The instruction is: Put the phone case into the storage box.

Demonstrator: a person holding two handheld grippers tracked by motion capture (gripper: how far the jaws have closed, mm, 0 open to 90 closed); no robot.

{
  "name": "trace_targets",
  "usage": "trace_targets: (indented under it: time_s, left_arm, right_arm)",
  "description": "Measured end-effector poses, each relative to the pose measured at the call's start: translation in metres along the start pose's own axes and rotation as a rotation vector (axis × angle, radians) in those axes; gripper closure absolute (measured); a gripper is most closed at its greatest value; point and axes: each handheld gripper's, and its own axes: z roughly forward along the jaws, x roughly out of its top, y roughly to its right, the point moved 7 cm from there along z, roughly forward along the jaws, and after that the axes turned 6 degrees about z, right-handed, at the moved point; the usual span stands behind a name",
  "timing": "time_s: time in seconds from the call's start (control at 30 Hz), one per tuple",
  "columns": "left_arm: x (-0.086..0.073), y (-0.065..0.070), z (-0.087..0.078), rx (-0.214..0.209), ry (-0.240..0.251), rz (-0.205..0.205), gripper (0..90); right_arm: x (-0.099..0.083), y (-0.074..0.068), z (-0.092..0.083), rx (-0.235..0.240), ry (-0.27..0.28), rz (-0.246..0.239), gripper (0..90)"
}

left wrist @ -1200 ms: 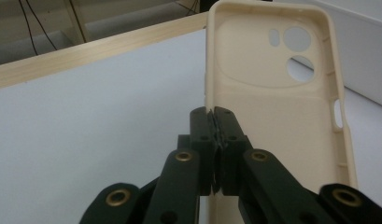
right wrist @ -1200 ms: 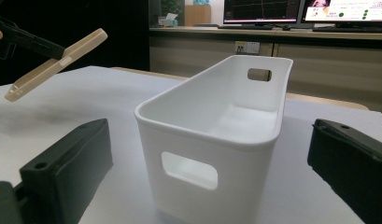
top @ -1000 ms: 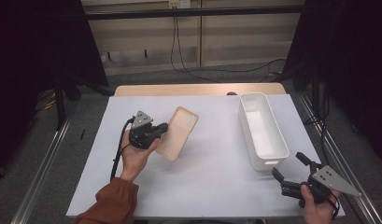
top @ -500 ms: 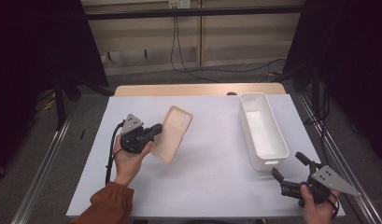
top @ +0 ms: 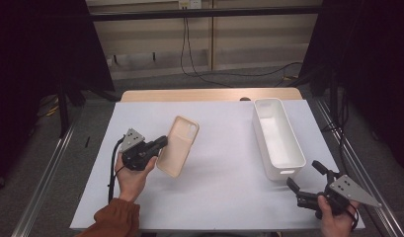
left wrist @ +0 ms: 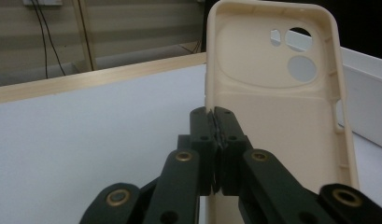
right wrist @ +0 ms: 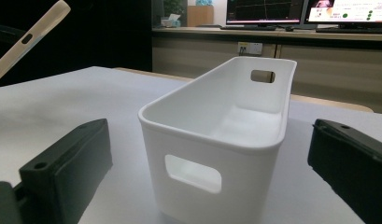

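Observation:
A beige phone case (top: 179, 145) hangs tilted above the white table, inner side up, camera cutouts at its far end. My left gripper (top: 162, 142) is shut on the case's left edge. In the left gripper view the jaws (left wrist: 212, 114) pinch the thin rim of the phone case (left wrist: 272, 116). An empty white bin (top: 278, 140) with handle slots stands at the right. My right gripper (top: 303, 173) rests open near the table's front right corner, just in front of the bin's near end. Its view looks along the bin (right wrist: 226, 107), with the phone case (right wrist: 30, 35) at top left.
The white table sheet (top: 224, 187) lies over a wooden top whose far edge (top: 209, 95) shows. Metal rails run along both sides of the table, cables lie on the floor behind it, and monitors glow in the background of the right gripper view.
My left hand has carried the phone case to the left, away from the bin. The right gripper has stayed where it was.

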Motion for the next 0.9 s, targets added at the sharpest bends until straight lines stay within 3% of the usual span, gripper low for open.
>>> trace_targets:
  time_s: [0.43, 0.7, 0.9]
  left_arm:
    - [0.003, 0.016, -0.003, -0.031, 0.034, -0.006, 87.8]
    - [0.006, 0.022, -0.006, -0.042, 0.051, 0.001, 87.8]
    - [0.006, 0.026, -0.004, -0.058, 0.052, 0.005, 87.8]
  right_arm:
    - [0.014, -0.010, -0.004, 0.024, 0.028, 0.006, 0.0]
    - [0.026, -0.032, -0.002, 0.085, 0.036, 0.028, 0.0]
    - [0.030, -0.043, 0.001, 0.118, 0.024, 0.017, 0.0]
